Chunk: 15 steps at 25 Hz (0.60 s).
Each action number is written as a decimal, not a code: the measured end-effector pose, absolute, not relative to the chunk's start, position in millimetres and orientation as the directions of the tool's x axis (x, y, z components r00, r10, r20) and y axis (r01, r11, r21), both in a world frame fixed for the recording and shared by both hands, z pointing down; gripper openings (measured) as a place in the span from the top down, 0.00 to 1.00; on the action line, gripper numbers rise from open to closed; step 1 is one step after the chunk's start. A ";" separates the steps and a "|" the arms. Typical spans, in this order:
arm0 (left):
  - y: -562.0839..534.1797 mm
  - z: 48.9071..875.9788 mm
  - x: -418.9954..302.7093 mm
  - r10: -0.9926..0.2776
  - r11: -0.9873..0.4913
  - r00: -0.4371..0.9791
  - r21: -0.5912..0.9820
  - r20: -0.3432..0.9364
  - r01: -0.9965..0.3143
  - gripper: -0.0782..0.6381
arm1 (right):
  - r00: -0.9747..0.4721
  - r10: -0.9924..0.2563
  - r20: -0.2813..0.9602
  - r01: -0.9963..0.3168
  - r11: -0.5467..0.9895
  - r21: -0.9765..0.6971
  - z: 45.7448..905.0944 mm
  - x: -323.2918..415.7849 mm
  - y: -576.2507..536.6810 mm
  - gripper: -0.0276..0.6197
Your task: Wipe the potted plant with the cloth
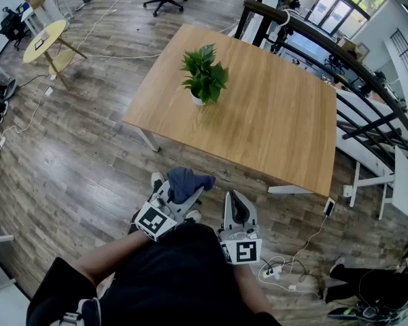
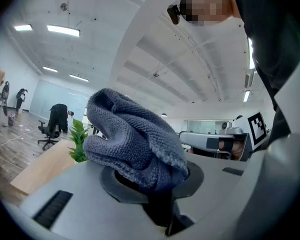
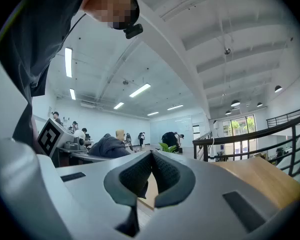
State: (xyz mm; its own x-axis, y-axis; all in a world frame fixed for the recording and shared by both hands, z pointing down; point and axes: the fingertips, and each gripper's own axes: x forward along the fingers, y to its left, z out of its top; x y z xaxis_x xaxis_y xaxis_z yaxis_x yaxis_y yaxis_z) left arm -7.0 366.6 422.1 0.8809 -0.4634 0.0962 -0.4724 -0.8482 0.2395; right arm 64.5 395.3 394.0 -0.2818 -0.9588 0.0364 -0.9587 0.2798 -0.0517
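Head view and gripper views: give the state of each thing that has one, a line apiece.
cloth: bunched up, clamped between jaws.
left gripper: shut on the cloth.
right gripper: shut, nothing between its jaws.
potted plant: upright on the table, apart from both grippers.

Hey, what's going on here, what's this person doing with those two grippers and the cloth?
A person stands a little way from the wooden table, a gripper in each hand. The left gripper is clamped on a bunched grey-blue cloth; the right gripper is shut and empty. The potted plant sits on the table ahead, not yet touched, so wiping has not begun.
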 end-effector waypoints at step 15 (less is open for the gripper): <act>335.6 422.0 -52.3 -0.601 -0.775 0.797 0.206 0.053 -0.598 0.76 | -0.364 -0.926 -0.101 -0.931 0.366 -0.006 375.4 43.9 384.0 0.93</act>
